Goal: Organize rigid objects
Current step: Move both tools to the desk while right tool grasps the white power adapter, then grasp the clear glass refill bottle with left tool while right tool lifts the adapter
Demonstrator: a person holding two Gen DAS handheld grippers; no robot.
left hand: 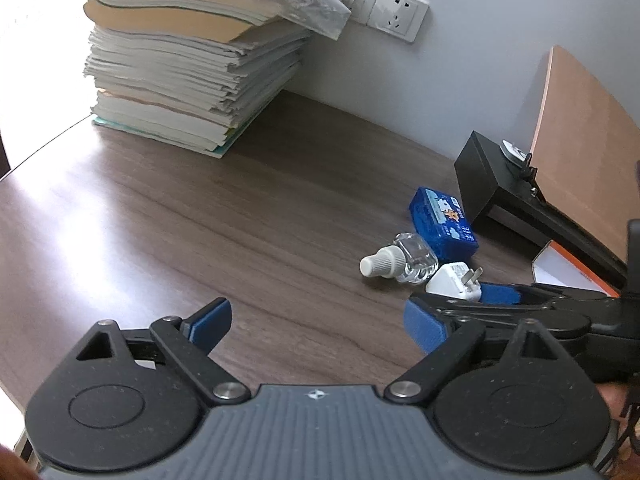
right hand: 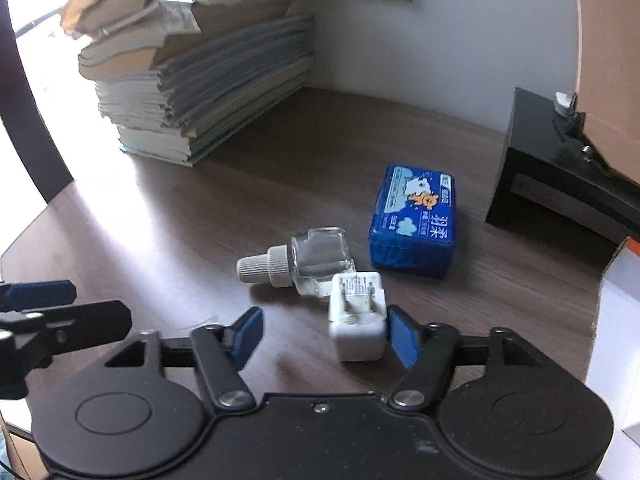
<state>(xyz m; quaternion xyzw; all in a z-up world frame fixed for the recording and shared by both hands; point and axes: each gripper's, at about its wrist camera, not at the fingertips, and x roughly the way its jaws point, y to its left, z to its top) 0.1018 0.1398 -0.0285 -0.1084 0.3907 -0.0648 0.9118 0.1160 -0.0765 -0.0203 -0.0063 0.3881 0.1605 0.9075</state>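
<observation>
On the dark wood desk lie a white plug charger (right hand: 356, 312), a clear glass bottle with a ribbed white cap (right hand: 308, 260) on its side, and a blue tissue pack (right hand: 416, 220). My right gripper (right hand: 326, 338) is down at the desk and straddles the charger. Its right pad (right hand: 404, 340) is against the charger's side, while the left pad stands well apart, so it is open. My left gripper (left hand: 318, 326) hovers open over bare desk, left of the bottle (left hand: 404, 260) and the charger (left hand: 448, 280), with nothing between its fingers.
A tall stack of books and papers (left hand: 188, 72) fills the back left corner below a wall socket (left hand: 396, 10). A black box (left hand: 488, 176) and a leaning wooden board (left hand: 580, 120) stand at the right. A white, orange-edged box (right hand: 620, 320) sits beside them.
</observation>
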